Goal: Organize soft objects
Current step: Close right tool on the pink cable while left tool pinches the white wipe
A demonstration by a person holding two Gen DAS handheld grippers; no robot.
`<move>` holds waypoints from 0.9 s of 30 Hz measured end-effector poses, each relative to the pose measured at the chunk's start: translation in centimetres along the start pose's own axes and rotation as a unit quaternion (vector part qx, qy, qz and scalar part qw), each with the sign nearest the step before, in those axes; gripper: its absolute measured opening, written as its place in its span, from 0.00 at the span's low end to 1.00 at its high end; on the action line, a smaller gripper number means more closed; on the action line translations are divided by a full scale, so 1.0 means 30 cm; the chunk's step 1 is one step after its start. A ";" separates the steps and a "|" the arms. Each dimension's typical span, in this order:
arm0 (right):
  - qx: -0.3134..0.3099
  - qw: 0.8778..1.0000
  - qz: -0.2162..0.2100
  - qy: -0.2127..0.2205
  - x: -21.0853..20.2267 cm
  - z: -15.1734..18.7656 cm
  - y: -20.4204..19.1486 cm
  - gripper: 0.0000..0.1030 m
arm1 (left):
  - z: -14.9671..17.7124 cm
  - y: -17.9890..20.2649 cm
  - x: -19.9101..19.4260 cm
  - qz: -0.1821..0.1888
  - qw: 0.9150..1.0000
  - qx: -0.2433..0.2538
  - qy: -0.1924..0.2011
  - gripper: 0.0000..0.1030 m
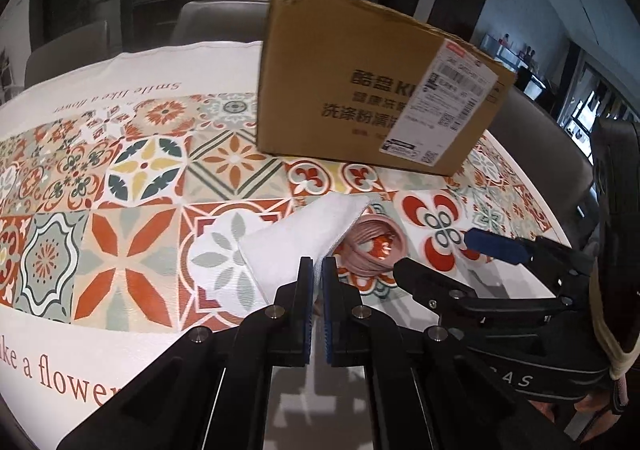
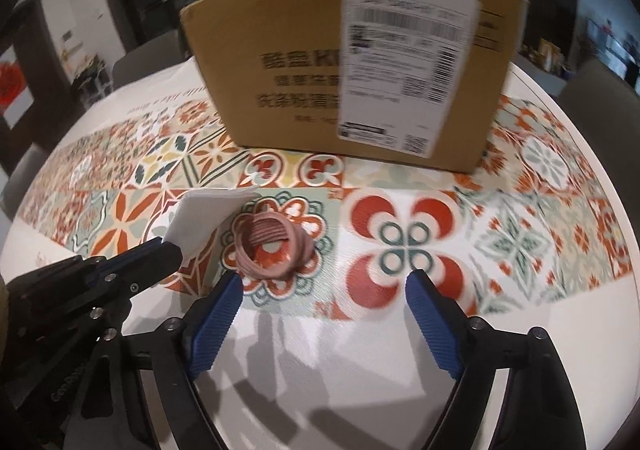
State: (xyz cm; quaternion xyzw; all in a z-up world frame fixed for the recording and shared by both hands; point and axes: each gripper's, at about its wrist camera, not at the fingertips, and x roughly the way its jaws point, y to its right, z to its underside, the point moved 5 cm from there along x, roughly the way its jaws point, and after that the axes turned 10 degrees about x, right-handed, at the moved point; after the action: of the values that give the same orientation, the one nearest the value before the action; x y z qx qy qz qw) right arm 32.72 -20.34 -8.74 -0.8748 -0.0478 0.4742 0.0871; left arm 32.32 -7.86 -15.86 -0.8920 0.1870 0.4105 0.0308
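A white cloth is lifted off the patterned tablecloth, and my left gripper is shut on its near corner. Just right of the cloth lies a coil of pink cord, flat on the table. In the right wrist view the pink coil sits just ahead of the left fingertip of my right gripper, which stands open with only tablecloth between its pads. The white cloth and the left gripper show at the left there. The right gripper also reaches in from the right in the left wrist view.
A brown cardboard box with a shipping label stands upright behind the cloth and coil; it fills the back of the right wrist view as the box. Grey chairs ring the round table. The table's rim curves off at the right.
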 end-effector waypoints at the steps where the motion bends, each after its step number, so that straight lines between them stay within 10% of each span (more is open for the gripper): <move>1: -0.011 1.000 -0.001 -0.001 0.008 -0.005 -0.013 0.79 | 0.002 -0.006 0.002 0.001 1.000 -0.002 -0.001 0.06; 15: -0.070 0.996 -0.010 -0.045 0.126 -0.021 -0.109 0.64 | 0.010 -0.046 0.017 0.001 1.000 -0.012 -0.009 0.06; 27: -0.071 0.997 -0.001 -0.034 0.129 -0.031 -0.106 0.14 | 0.006 -0.042 0.027 0.009 1.000 -0.010 -0.014 0.06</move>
State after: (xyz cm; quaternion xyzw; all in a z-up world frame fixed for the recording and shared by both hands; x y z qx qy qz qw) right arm 35.60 -16.67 -10.78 -0.8623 -0.0855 0.4985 0.0239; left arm 33.11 -6.88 -16.70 -0.8848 0.1903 0.4248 0.0207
